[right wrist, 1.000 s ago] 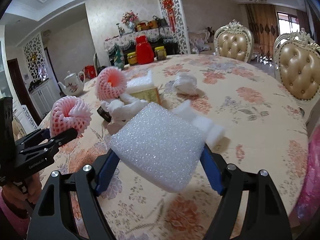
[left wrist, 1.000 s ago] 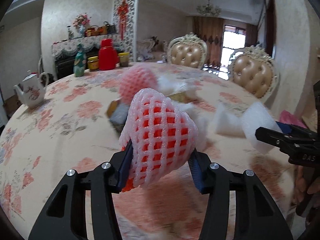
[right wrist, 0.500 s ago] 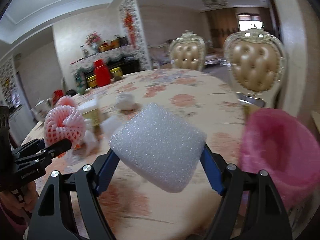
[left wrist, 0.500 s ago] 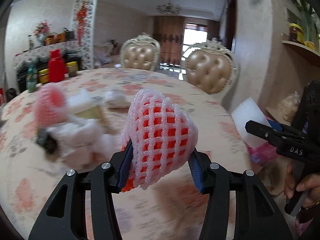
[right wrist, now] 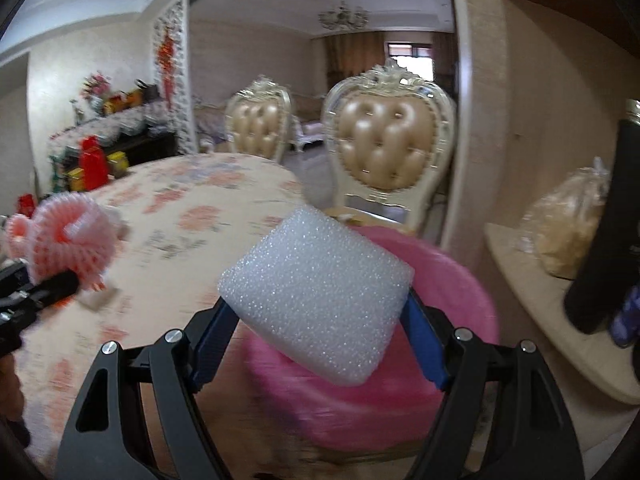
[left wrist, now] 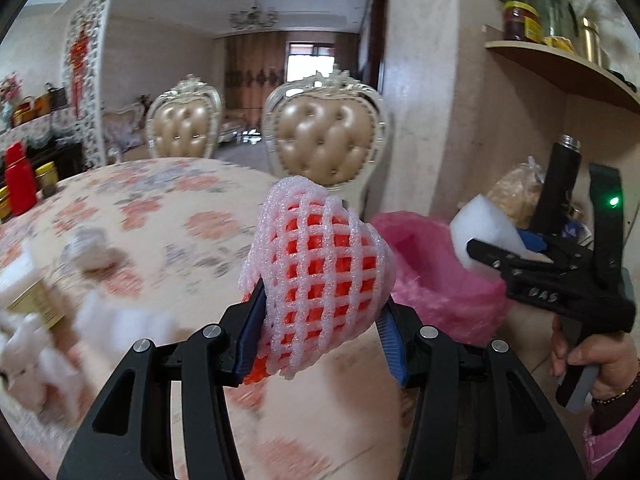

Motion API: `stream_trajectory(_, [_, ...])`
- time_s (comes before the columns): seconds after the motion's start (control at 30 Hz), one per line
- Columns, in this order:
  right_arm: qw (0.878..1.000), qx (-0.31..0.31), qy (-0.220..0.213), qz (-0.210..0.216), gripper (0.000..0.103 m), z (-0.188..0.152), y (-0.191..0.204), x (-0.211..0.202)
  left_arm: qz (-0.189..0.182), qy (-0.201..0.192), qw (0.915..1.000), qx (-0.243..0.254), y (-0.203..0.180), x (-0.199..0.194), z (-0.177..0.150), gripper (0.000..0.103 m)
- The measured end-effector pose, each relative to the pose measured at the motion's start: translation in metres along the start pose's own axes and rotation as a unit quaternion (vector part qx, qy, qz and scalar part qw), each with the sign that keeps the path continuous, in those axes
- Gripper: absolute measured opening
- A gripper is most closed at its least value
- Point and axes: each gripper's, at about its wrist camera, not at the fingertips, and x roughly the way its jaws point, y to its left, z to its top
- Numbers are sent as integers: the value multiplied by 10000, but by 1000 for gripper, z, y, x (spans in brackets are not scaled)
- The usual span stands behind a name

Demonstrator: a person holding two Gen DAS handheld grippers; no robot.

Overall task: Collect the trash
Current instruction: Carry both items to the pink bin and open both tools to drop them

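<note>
Left wrist view: left tool (left wrist: 322, 322) clamped on a pink foam fruit net (left wrist: 316, 276), held above the floral surface (left wrist: 160, 216). Pink-lined bin (left wrist: 436, 276) just beyond it, to the right; right tool (left wrist: 516, 252) carries a white foam block (left wrist: 486, 228) over the bin.

Right wrist view: right tool (right wrist: 320, 334) clamped on the white foam block (right wrist: 320, 300), directly over the pink-lined bin (right wrist: 460, 320). Fruit net (right wrist: 72, 240) far left.

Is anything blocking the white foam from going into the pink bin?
Nothing visible does. The white foam block, held in the right tongs, hangs in front of the open mouth of the pink bin, with nothing between them.
</note>
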Motion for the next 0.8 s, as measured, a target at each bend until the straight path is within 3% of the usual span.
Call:
stream_trajectory(0.13, [9995, 150, 27, -264, 76, -3, -29, 5, -264, 65, 9996, 36, -23, 25, 16, 48])
stream_trajectory(0.2, [9994, 271, 72, -201, 76, -4, -40, 11, -481, 138, 9987, 83, -35, 42, 25, 48])
stream_trajectory(0.5, [9994, -51, 334, -45, 77, -6, -53, 48, -757, 234, 9965, 256, -69, 93, 47, 48])
stream_trajectory(0.57, [9991, -107, 399, -25, 81, -8, -55, 50, -799, 289, 9961, 237, -72, 104, 50, 48])
stream_trajectory(0.63, [9992, -164, 363, -65, 93, -12, -58, 48, -882, 339, 9952, 249, -76, 115, 54, 49])
stream_trajectory(0.8, [9995, -39, 296, -140, 94, -19, -72, 26, -1049, 390, 9930, 378, -91, 135, 59, 53])
